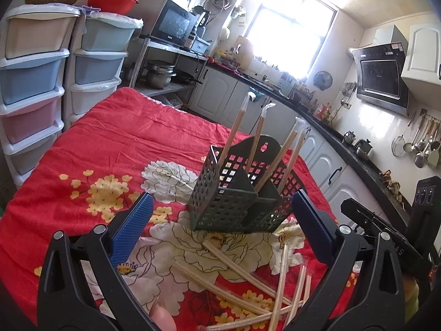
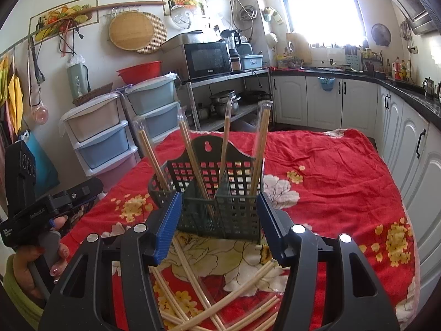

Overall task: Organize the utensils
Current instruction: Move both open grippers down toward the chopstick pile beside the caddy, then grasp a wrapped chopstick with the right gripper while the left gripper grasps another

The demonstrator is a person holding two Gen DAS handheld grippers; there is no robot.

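Four wrapped chopstick pairs (image 2: 193,154) are stood upright in the dark basket (image 2: 220,207) on the red-clothed surface (image 2: 344,182). More loose chopsticks (image 2: 237,292) are scattered just before it. Both the left gripper (image 1: 220,220) and right gripper (image 2: 219,220) are held with jaws spread wide, nothing grasped.

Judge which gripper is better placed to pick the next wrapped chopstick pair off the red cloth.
Probably the right gripper: open, with the loose wrapped wooden chopsticks fanned directly beneath its jaws. The open left gripper has them lying off toward its right finger.
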